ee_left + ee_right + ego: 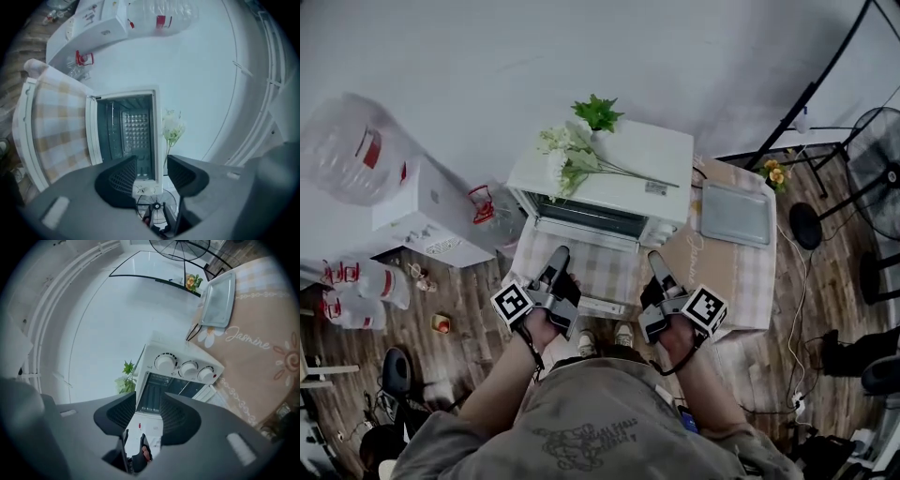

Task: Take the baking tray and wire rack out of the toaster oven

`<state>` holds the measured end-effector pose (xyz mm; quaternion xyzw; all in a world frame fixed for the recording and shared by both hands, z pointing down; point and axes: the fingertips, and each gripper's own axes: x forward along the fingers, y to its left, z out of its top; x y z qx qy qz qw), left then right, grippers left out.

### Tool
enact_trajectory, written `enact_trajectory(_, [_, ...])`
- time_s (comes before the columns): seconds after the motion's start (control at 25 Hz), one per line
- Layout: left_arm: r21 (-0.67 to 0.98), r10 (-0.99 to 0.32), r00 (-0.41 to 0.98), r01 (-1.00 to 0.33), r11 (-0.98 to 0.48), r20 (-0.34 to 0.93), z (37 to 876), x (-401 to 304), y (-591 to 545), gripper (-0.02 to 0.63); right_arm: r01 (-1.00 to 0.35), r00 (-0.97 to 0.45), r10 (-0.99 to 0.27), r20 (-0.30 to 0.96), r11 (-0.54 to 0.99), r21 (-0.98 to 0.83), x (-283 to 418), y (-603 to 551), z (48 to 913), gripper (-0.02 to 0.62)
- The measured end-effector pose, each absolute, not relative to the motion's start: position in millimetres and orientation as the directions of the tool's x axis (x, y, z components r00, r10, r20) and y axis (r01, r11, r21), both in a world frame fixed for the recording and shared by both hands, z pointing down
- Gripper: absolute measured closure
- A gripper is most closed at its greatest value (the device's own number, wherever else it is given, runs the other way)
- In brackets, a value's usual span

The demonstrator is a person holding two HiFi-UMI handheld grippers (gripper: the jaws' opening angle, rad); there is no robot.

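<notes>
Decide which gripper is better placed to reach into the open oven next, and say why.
Left, probably. The left gripper sits open before the oven opening and looks straight in; the right gripper, also open, faces the knobs side.

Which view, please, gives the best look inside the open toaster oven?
The left gripper view: it looks straight into the toaster oven, back to its dotted rear wall. The head view shows only a dark slot from above; the right gripper view catches part of the opening at a slant.
</notes>
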<state>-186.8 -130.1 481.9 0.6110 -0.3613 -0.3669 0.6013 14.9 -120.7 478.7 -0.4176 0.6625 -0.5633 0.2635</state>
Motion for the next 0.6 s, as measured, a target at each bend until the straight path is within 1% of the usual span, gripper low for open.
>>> enact_trajectory(0.24, [1.000,-0.913,0.407,-0.009,-0.013,-0.009,482.7,-227.1,-129.7,0.402,-0.251,-0.567,-0.812,0.139,0.009,-0.968,-21.4,-127.6,487.2,0.417])
enact_trajectory(0.48, [1.000,-0.924,0.383,0.011,-0.010,-0.013,480.4,-243.1,-131.9,0.405,-0.258,-0.580,-0.800,0.152,0.004,-0.966,-34.9,-133.1,490.2,0.425])
enact_trajectory(0.6, [1.000,-0.928,0.374,0.016,-0.007,-0.013,481.6,-250.1,-134.2,0.422,-0.262,-0.580,-0.800,0.154,0.004,-0.965,-37.6,-134.6,490.2,0.430])
